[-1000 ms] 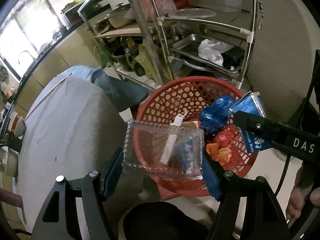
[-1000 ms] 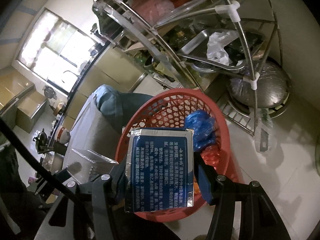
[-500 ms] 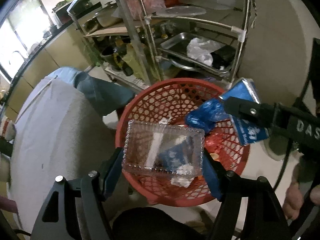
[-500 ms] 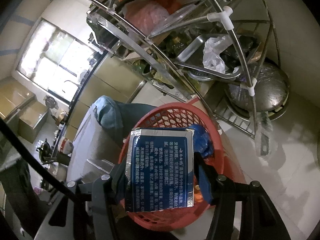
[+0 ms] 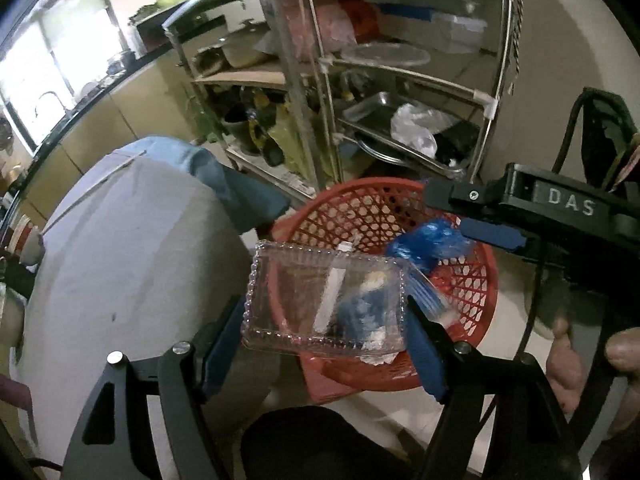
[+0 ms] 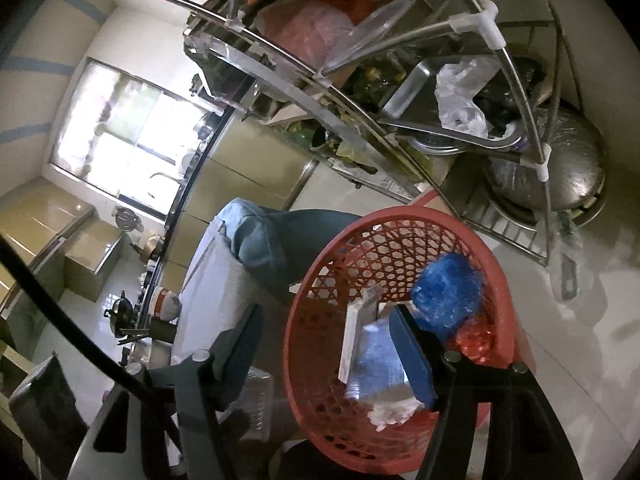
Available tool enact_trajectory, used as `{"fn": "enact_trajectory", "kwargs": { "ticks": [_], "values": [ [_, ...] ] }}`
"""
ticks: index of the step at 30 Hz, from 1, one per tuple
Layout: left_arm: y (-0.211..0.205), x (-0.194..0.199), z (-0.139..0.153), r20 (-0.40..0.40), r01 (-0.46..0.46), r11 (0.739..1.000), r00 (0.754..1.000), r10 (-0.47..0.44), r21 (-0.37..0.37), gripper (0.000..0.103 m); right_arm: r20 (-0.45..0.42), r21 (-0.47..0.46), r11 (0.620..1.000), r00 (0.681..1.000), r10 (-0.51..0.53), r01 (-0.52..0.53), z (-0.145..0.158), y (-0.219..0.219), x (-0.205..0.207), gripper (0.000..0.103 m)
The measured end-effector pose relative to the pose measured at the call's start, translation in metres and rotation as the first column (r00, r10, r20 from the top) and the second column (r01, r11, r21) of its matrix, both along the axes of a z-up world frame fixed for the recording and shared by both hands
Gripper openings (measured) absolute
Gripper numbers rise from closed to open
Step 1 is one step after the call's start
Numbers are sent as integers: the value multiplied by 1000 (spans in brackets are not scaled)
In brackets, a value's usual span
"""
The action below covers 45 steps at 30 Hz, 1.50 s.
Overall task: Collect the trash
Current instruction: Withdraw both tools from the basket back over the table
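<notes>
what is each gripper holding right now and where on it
Left gripper: the clear plastic container, clamped across its two short ends. Right gripper: nothing; its jaws are opening, and the blue packet lies in the red basket.

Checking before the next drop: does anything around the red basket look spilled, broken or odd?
Nothing looks spilled or broken. The trash sits inside the red basket, including the blue packet. The clear plastic box is between the left gripper's fingers above the rim. The right gripper is opening, nothing between its jaws.
</notes>
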<state>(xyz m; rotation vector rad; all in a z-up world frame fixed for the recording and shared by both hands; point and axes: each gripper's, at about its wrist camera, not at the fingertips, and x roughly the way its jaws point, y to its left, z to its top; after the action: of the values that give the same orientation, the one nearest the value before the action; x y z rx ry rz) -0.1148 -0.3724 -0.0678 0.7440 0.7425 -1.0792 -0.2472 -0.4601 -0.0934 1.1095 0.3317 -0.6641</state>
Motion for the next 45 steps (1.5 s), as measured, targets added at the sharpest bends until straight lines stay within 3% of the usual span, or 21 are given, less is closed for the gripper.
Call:
{"fn": "enact_trajectory", "kwargs": {
  "ticks": [16, 28, 34, 42, 45],
  "values": [
    [75, 19, 48, 38, -135, 981, 989, 141, -141, 77, -124, -156, 980, 986, 107, -126, 35, 67, 31, 69],
    [152, 25, 70, 53, -277, 934, 954, 296, -226, 78, -240, -306, 913, 950, 200, -269, 68, 139, 57, 69],
    [198, 36, 82, 80, -389, 886, 904, 420, -254, 78, -292, -364, 857, 919, 266, -364, 85, 178, 90, 69],
    [263, 59, 94, 92, -568, 770, 784, 613, -289, 78, -276, -376, 812, 891, 361, -446, 95, 223, 116, 69],
    [283, 64, 97, 84, -600, 741, 757, 647, -302, 78, -279, -391, 790, 879, 387, -473, 100, 238, 121, 69]
  ]
}}
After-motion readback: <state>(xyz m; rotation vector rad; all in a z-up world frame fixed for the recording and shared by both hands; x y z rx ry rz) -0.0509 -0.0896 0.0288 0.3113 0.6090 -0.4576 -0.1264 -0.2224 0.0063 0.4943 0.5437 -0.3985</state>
